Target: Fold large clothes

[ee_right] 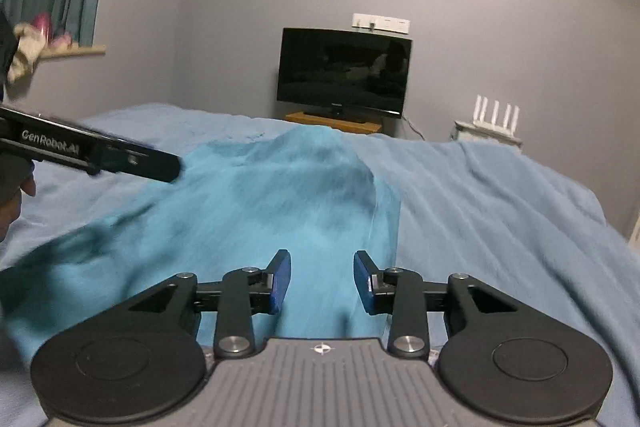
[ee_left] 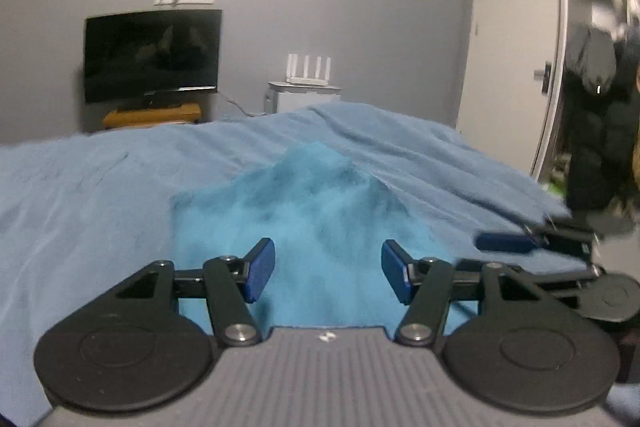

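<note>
Over the turquoise garment (ee_left: 304, 211), both grippers' fingers (ee_left: 260, 269) apart, empty

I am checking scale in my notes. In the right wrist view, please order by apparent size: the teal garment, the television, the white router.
1. Teal garment, though nearest the camera
2. Television
3. White router

Grey walls (ee_right: 240, 7), dark television (ee_right: 344, 73) (off)
</note>
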Demonstrator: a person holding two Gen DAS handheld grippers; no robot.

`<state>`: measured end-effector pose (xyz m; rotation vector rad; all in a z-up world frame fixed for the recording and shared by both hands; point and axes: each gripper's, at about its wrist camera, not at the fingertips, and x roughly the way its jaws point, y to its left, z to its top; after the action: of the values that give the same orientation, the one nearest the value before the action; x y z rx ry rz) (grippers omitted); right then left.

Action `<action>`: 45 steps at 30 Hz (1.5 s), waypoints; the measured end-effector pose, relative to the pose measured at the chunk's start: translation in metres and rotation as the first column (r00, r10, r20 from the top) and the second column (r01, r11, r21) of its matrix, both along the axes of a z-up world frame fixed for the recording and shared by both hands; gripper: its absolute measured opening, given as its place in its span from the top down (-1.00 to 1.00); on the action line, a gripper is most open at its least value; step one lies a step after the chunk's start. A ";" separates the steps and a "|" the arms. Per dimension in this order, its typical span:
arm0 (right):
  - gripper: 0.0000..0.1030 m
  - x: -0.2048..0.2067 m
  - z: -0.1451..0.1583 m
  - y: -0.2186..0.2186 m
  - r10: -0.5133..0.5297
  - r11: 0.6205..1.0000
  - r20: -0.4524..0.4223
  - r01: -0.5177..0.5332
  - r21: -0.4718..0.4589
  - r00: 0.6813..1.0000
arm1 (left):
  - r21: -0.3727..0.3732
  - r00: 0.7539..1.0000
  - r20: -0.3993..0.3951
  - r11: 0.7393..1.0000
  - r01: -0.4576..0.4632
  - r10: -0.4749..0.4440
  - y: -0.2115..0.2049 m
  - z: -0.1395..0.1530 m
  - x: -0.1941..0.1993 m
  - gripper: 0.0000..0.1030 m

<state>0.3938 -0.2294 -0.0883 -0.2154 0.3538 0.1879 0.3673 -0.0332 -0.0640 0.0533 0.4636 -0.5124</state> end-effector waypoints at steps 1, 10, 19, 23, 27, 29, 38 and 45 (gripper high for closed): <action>0.29 0.015 0.001 0.002 0.000 1.000 -0.006 -0.001 -0.024 1.000 | 0.017 1.000 -0.015 1.000 0.006 -0.006 -0.012 -0.006 0.012 -0.12; 0.33 0.134 -0.015 0.008 0.065 0.992 -0.102 -0.076 -0.104 0.993 | 0.166 0.994 -0.079 0.984 -0.059 0.073 -0.022 -0.063 0.077 -0.26; -0.18 0.158 -0.026 -0.031 -0.049 0.991 -0.201 0.073 0.114 0.978 | 0.135 0.988 -0.112 0.986 -0.095 0.110 0.002 -0.068 0.074 -0.34; -0.09 0.119 -0.013 -0.051 -0.111 0.973 -0.187 0.145 0.181 0.976 | 0.158 0.983 -0.104 0.978 -0.134 0.151 0.017 -0.046 0.053 -0.52; -0.16 0.043 -0.001 -0.061 -0.175 0.958 -0.141 0.202 0.204 0.974 | 0.118 0.969 -0.132 0.974 -0.195 0.210 0.051 -0.019 0.000 -0.63; -0.26 0.003 0.000 -0.059 -0.192 0.954 -0.124 0.215 0.210 0.974 | 0.075 0.964 -0.139 0.973 -0.218 0.227 0.067 -0.011 -0.033 -0.75; -0.59 -0.122 -0.013 -0.045 -0.237 0.892 -0.266 0.317 0.321 0.934 | 0.077 0.901 -0.223 0.928 -0.364 0.372 0.084 -0.020 -0.149 -0.80; -0.99 -0.155 -0.028 -0.009 -0.226 0.933 -0.375 0.311 0.183 0.899 | 0.155 0.897 -0.296 0.943 -0.294 0.329 0.053 -0.032 -0.191 -0.92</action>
<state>0.2389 -0.2381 -0.1158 0.1109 0.7052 -0.0109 0.1766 0.0196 -0.0957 -0.0030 0.8022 -0.1762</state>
